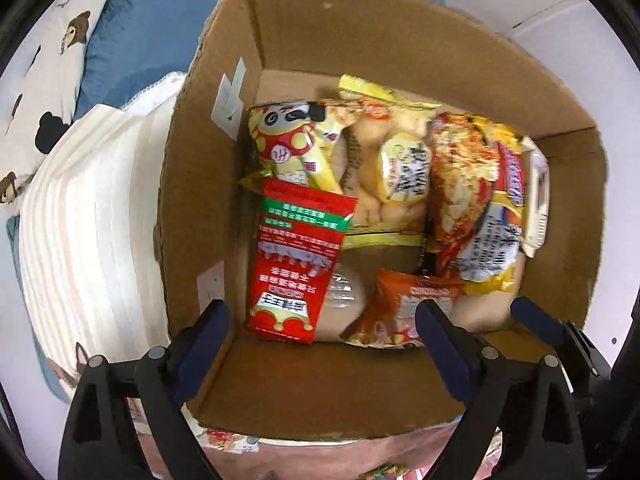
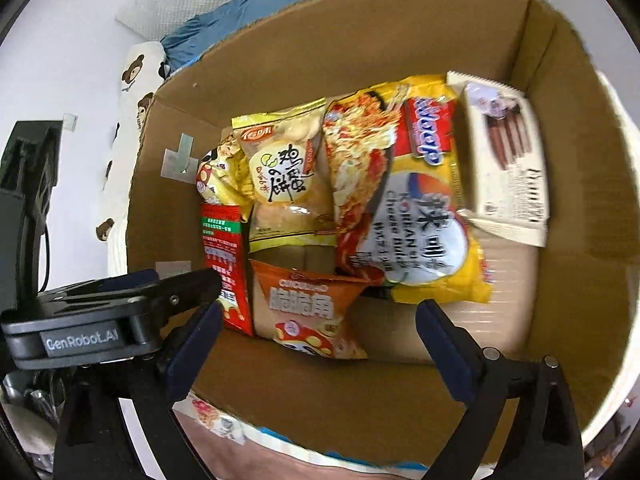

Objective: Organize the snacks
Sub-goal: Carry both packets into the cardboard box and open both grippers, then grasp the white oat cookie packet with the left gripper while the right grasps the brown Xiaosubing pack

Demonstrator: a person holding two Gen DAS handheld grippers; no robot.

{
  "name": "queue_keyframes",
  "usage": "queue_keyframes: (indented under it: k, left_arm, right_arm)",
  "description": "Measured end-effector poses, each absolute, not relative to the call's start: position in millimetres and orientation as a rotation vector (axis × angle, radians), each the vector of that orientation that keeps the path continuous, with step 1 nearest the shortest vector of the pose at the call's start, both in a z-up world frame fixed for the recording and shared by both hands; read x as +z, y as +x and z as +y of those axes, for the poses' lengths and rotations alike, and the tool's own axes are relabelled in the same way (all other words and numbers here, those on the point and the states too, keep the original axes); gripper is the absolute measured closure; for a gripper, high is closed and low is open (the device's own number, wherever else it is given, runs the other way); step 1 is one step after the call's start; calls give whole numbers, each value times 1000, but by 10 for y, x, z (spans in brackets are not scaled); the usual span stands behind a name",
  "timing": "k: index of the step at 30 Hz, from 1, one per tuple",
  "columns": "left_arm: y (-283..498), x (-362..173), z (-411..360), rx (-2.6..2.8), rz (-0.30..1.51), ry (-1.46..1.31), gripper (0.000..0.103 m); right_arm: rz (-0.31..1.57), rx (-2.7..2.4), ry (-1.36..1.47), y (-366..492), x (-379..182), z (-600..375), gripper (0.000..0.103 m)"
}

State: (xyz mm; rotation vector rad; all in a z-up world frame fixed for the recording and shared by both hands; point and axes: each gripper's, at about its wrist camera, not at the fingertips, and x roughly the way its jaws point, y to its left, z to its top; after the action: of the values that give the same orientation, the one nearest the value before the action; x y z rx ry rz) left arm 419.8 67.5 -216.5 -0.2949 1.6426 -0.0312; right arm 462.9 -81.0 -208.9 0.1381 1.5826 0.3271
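Observation:
An open cardboard box (image 1: 400, 52) (image 2: 380, 36) holds several snack packs. A red pack (image 1: 296, 260) (image 2: 224, 256) lies at the left. An orange chip bag (image 1: 404, 308) (image 2: 308, 312) lies at the front. A yellow egg-cracker bag (image 1: 392, 168) (image 2: 284, 176), a mushroom-print bag (image 1: 296, 140) (image 2: 216, 176), a yellow noodle pack (image 1: 476, 200) (image 2: 400, 200) and a white biscuit pack (image 2: 504, 156) lie further back. My left gripper (image 1: 324, 332) hovers open and empty over the box's near edge. My right gripper (image 2: 320, 332) is open and empty too, above the orange bag.
The box sits on a bed with a blue sheet (image 1: 152, 20) and a bear-print pillow (image 1: 48, 60). A striped folded cloth (image 1: 92, 216) lies left of the box. The left gripper's body (image 2: 104, 320) shows at the left in the right wrist view. More snack packs (image 2: 216, 420) lie below the box's near wall.

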Motion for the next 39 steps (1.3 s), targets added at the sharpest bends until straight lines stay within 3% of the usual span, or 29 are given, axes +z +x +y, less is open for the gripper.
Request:
queue_keyframes:
  k: [17, 29, 35, 39]
  left_arm:
    - [3440, -1238, 514, 47, 1200, -127, 9]
    - [2789, -733, 351, 43, 1043, -89, 9]
    - [2421, -584, 503, 58, 1008, -149, 9]
    - [2025, -706, 801, 131, 1021, -179, 9]
  right_arm:
    - [1305, 215, -5, 4009, -1323, -1244, 3]
    - [1099, 208, -44, 3342, -560, -1341, 3]
    - [1107, 270, 33, 3039, -388, -1363, 3]
    - [1178, 335, 99, 2811, -592, -1300, 3]
